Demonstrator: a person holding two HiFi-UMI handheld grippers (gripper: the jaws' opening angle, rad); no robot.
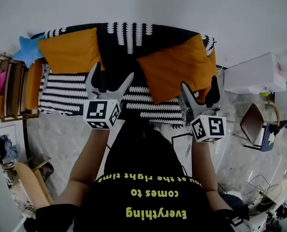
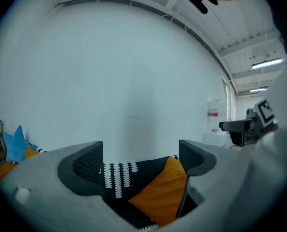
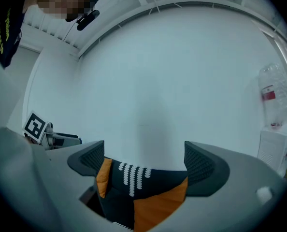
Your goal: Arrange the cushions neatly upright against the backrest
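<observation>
Two orange cushions lean on the black-and-white patterned sofa's backrest (image 1: 134, 35). The left cushion (image 1: 71, 50) stands fairly square; the right cushion (image 1: 177, 66) sits tilted like a diamond. My left gripper (image 1: 109, 83) hovers open over the seat (image 1: 61, 91) between the cushions, touching nothing. My right gripper (image 1: 200, 93) is open near the right cushion's lower corner. In the left gripper view the gripper (image 2: 141, 161) frames the right orange cushion (image 2: 160, 195). In the right gripper view the gripper (image 3: 143, 163) looks at an orange cushion (image 3: 160, 204) and dark backrest (image 3: 148, 178).
A blue star-shaped pillow (image 1: 28, 50) and a wooden shelf (image 1: 10, 88) stand left of the sofa. A white box (image 1: 254, 74) and a chair (image 1: 257, 124) sit at the right. A white wall (image 1: 143, 4) rises behind the sofa.
</observation>
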